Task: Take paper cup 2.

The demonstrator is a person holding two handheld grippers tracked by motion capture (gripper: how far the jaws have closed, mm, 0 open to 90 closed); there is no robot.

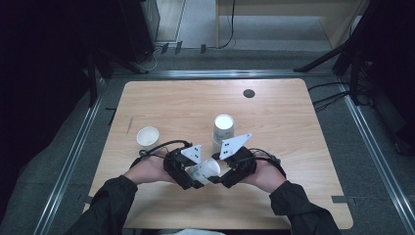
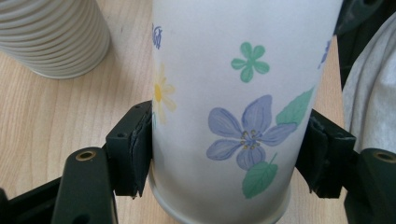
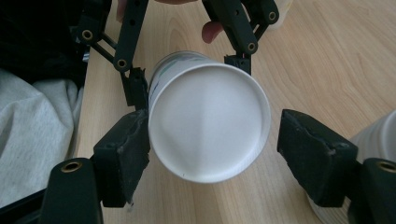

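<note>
A white paper cup (image 1: 204,171) printed with blue, green and yellow flowers (image 2: 233,93) is held on its side just above the wooden table (image 1: 284,147), near the front edge. My left gripper (image 1: 192,177) (image 2: 224,158) is shut on its narrow lower end, one jaw on each side. The wide end (image 3: 208,121) faces my right gripper (image 1: 224,175) (image 3: 212,154), which is open around it: the left jaw touches the rim and the right jaw stands apart. The left gripper (image 3: 187,74) also shows behind the cup in the right gripper view.
A stack of ribbed white cups (image 1: 223,128) (image 2: 51,37) (image 3: 373,135) stands just beyond the grippers. A single white cup (image 1: 148,136) sits to the left. A dark round grommet (image 1: 249,93) lies at the far side. Grey clothing (image 3: 32,140) hangs at the table's near edge.
</note>
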